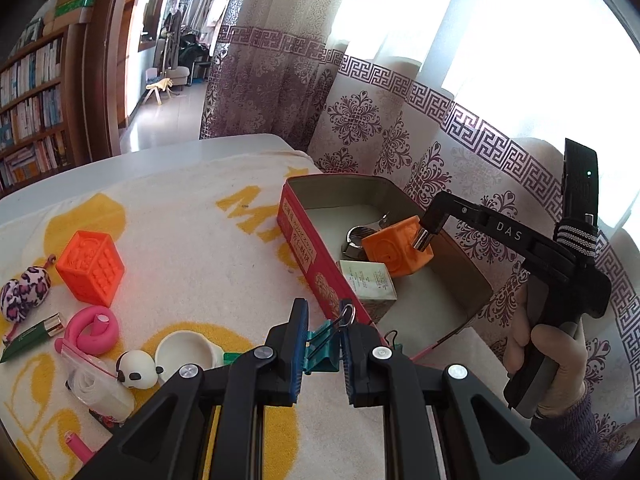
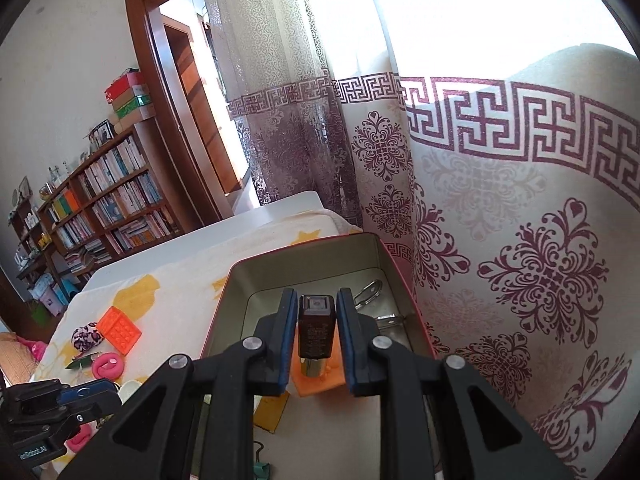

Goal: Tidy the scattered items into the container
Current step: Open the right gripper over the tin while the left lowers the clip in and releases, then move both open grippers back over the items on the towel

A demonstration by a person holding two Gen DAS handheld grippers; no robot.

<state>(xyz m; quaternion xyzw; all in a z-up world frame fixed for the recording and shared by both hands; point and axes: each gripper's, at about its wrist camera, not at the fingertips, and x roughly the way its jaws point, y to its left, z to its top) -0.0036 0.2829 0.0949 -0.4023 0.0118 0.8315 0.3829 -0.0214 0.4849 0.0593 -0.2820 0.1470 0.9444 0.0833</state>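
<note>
The right gripper (image 2: 314,344) hangs over the open red metal tin (image 1: 304,248), fingers pinching a small dark lipstick tube (image 2: 316,330) for dropping in, while the left gripper (image 1: 324,344) grips a teal binder clip (image 1: 326,338) beside the tin.

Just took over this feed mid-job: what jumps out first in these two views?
The right gripper stands over the red tin, pinching a small dark bottle above the orange cube already inside. The left gripper clamps a teal binder clip beside the tin's near wall. Another orange cube waits on the towel.
</note>
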